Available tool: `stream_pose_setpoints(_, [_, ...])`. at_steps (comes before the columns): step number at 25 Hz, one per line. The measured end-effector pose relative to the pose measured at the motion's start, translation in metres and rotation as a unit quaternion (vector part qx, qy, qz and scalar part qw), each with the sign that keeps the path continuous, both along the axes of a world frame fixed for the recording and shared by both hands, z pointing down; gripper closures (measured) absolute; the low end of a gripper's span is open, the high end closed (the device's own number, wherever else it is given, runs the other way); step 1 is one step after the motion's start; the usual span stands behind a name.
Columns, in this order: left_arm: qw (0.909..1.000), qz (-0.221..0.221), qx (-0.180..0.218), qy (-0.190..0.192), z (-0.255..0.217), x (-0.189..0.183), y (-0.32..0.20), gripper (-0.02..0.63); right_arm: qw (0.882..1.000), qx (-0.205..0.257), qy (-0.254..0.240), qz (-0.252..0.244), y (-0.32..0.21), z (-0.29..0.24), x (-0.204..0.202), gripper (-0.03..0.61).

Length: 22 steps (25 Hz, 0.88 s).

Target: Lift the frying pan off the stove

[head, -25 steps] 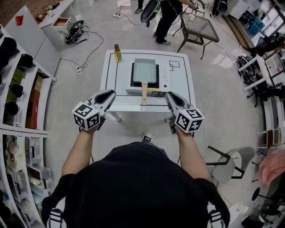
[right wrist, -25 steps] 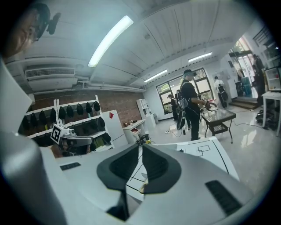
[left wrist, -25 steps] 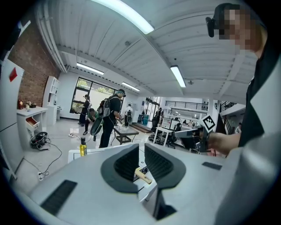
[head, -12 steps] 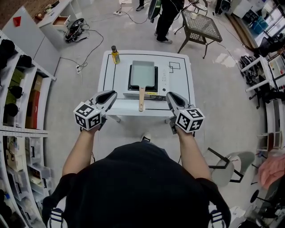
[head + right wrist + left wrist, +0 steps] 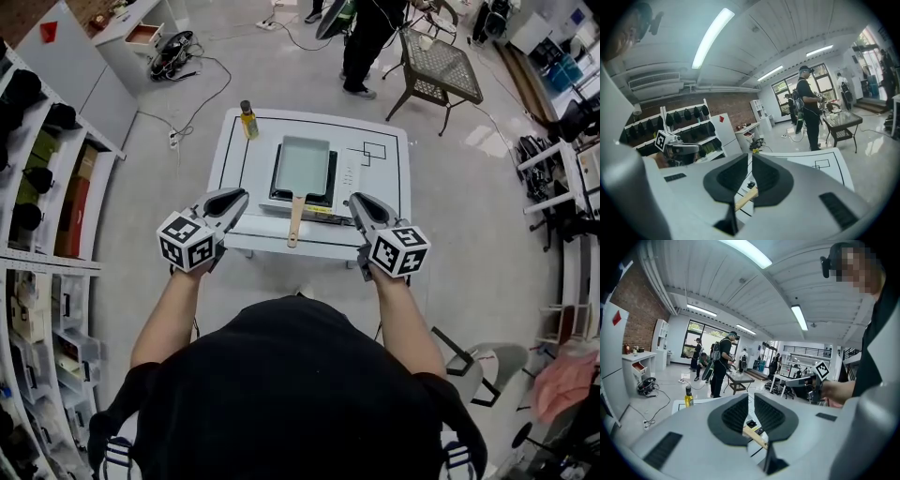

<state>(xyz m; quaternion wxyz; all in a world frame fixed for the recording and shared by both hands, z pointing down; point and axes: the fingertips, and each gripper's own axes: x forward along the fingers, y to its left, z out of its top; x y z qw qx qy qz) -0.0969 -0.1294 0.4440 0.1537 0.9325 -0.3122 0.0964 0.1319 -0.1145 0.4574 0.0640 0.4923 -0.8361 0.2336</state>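
Observation:
A rectangular grey frying pan (image 5: pixel 304 166) sits on a black-and-white stove (image 5: pixel 349 174) on the white table (image 5: pixel 234 159), its wooden handle (image 5: pixel 294 221) pointing toward me. My left gripper (image 5: pixel 240 196) hovers at the table's front edge, left of the handle, shut and empty. My right gripper (image 5: pixel 356 200) is level with it to the right of the handle, also shut and empty. In the left gripper view the handle (image 5: pixel 755 435) shows below the closed jaws (image 5: pixel 750 401). The right gripper view shows the handle (image 5: pixel 746 199) under its closed jaws (image 5: pixel 750 161).
A yellow oil bottle (image 5: pixel 248 119) stands at the table's far left corner. Shelves (image 5: pixel 42 187) line the left wall. A person (image 5: pixel 370 42) stands beyond the table beside a dark side table (image 5: pixel 441 67). Cables (image 5: pixel 178 56) lie on the floor, and a chair (image 5: pixel 478 361) stands at my right.
Table and pan have drawn nearer in the head view. Both grippers, still shut, now reach the table's front edge on either side of the handle.

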Motion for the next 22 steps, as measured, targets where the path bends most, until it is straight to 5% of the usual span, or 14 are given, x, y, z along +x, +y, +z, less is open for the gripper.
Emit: stream_pose_setpoints(22, [0.9984,-0.056,0.004,0.002,-0.003,0.022,-0.018,0.568,0.998,0.004,-0.01,-0.064,-0.04,-0.001,0.016,0.549])
